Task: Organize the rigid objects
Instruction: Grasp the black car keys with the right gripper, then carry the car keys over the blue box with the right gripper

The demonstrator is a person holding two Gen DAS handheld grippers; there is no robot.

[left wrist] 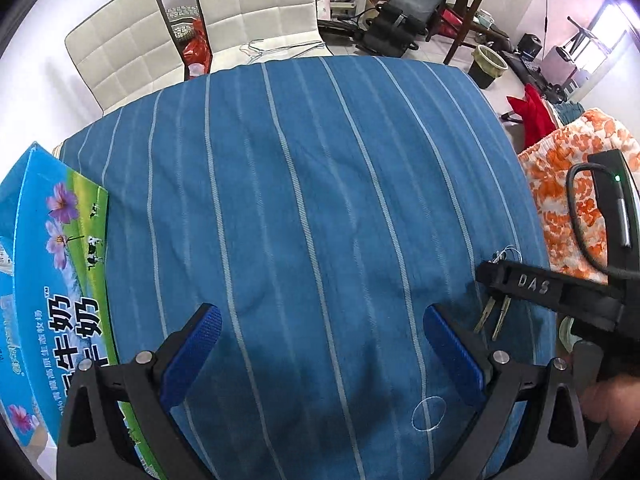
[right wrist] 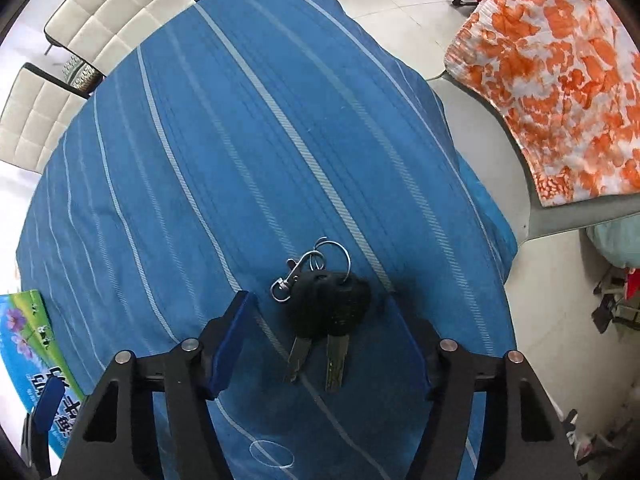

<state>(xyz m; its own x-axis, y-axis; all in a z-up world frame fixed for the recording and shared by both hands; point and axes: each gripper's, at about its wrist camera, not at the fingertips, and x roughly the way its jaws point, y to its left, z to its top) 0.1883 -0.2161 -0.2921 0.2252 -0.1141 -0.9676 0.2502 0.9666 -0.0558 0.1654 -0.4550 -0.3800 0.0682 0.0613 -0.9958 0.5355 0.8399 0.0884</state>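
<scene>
A bunch of keys (right wrist: pixel 326 312) with black heads, a metal ring and a clasp lies on the blue striped cloth (right wrist: pixel 240 160). My right gripper (right wrist: pixel 320 340) is open, its blue-padded fingers (right wrist: pixel 230 340) standing either side of the keys without touching them. In the left wrist view the key blades (left wrist: pixel 494 318) show under the right gripper's black body (left wrist: pixel 560 292). My left gripper (left wrist: pixel 320 356) is open and empty over bare cloth, left of the keys. A blue and green milk carton box (left wrist: pixel 48 280) lies at the cloth's left edge.
Two white padded chairs (left wrist: pixel 192 32) stand beyond the far edge of the table. An orange and white patterned cloth (right wrist: pixel 560 80) lies on a seat to the right. Exercise gear and a bin (left wrist: pixel 486 64) stand on the floor behind.
</scene>
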